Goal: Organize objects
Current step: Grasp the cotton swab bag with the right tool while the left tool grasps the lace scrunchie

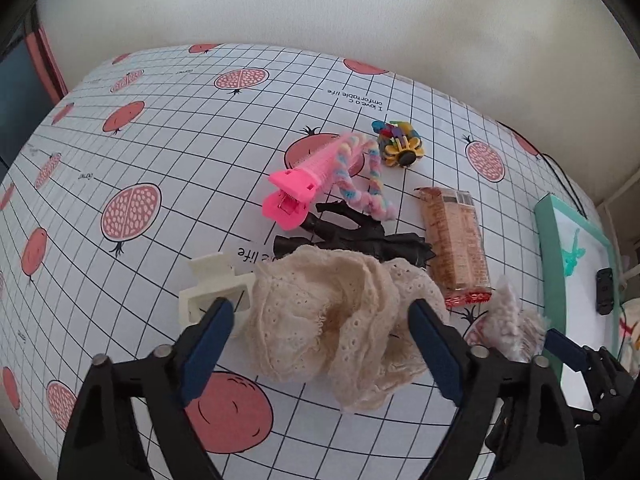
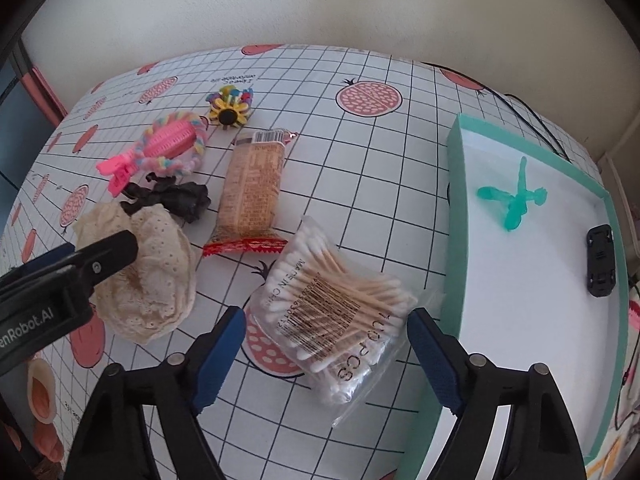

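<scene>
Two grippers are over the table and I see both sets of fingers spread wide, gripping nothing. My left gripper [image 1: 324, 318] straddles the cream lace scrunchie [image 1: 332, 328], which lies between the two blue pads, its bulk spilling slightly past the right pad; whether the pads touch the fabric I cannot tell. It is a soft ruffled ring of eyelet lace, crumpled, with a darker hollow at its middle. Just outside the left pad sits a white claw clip [image 1: 212, 288]. Beyond the fingertips lie a black bow [image 1: 352, 236], then a pink hair clip [image 1: 304, 184] with a pastel braided hair tie [image 1: 360, 184] looped round it, and farther off a bunch of small colourful clips [image 1: 400, 144]. Ahead and to the right of the fingers lies a wrapped snack bar [image 1: 456, 240].

My right gripper [image 2: 326, 338] has a bag of cotton swabs [image 2: 340, 312] lying between its pads, angled, one end reaching forward past the tips. It is a clear packet of wooden-stick swabs with a barcode. Right of the right pad stands a teal tray [image 2: 454, 216] with a white floor, holding a teal plastic piece [image 2: 514, 200] and a small black clip [image 2: 600, 260].
</scene>
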Available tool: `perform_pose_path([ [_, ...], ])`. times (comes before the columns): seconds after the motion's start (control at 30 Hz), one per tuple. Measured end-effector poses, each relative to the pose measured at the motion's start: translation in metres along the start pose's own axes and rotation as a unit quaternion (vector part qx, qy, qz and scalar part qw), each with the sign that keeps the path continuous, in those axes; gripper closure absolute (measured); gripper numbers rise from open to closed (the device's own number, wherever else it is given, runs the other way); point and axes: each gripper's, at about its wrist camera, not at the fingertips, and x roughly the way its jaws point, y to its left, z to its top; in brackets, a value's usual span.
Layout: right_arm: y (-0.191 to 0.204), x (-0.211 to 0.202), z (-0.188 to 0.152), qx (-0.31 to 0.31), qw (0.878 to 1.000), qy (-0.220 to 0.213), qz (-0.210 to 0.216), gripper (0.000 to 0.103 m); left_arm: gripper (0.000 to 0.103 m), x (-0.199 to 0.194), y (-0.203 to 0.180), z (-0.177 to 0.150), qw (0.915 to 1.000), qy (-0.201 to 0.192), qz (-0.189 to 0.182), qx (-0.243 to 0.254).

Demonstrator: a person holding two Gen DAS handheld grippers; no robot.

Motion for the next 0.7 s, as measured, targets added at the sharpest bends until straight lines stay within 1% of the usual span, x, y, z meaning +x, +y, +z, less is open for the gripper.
perform_pose_path([
  [0.1, -0.001, 0.003, 0.000, -0.001, 1.000, 0.001, -0.003, 0.020, 0.018, 0.001, -0.002, 0.000, 0.9999, -0.003, 0.005, 0.010],
  [0.13, -0.001, 0.004, 0.000, -0.002, 1.000, 0.001, -0.005, 0.021, 0.020, 0.001, -0.004, -0.001, 0.9999, -0.004, 0.009, 0.013],
  [0.17, -0.001, 0.005, 0.000, -0.003, 1.000, 0.002, -0.007, 0.022, 0.026, 0.001, -0.005, 0.000, 0.9998, -0.006, 0.014, 0.017],
  [0.2, -0.001, 0.006, 0.000, -0.004, 1.000, 0.001, -0.010, 0.023, 0.028, 0.000, -0.006, -0.001, 0.9996, -0.007, 0.016, 0.020],
  [0.37, -0.001, 0.009, 0.000, -0.003, 1.000, 0.001, -0.013, 0.025, 0.030, 0.002, -0.015, -0.003, 0.9982, -0.011, 0.032, 0.049],
  [0.4, 0.000, 0.009, 0.000, -0.004, 1.000, 0.001, -0.013, 0.027, 0.033, 0.002, -0.017, -0.004, 0.9978, -0.012, 0.035, 0.054],
  [0.43, 0.000, 0.009, 0.000, -0.006, 1.000, 0.001, -0.015, 0.028, 0.039, 0.001, -0.019, -0.004, 0.9976, -0.014, 0.036, 0.058],
  [0.5, 0.001, 0.009, 0.001, -0.009, 1.000, 0.000, -0.017, 0.030, 0.045, 0.002, -0.021, -0.004, 0.9978, -0.009, 0.028, 0.058],
  [0.57, 0.000, 0.008, 0.001, -0.006, 1.000, 0.000, -0.016, 0.031, 0.052, 0.003, -0.023, -0.005, 0.9973, -0.008, 0.029, 0.067],
  [0.6, 0.000, 0.008, 0.001, -0.005, 1.000, 0.000, -0.016, 0.033, 0.054, 0.003, -0.025, -0.005, 0.9971, -0.008, 0.030, 0.070],
  [0.67, -0.001, 0.007, 0.001, -0.001, 1.000, 0.000, -0.015, 0.035, 0.063, 0.004, -0.026, -0.006, 0.9969, -0.007, 0.029, 0.073],
  [0.7, -0.001, 0.006, 0.001, 0.000, 1.000, 0.000, -0.015, 0.036, 0.066, 0.003, -0.027, -0.007, 0.9968, -0.008, 0.030, 0.074],
])
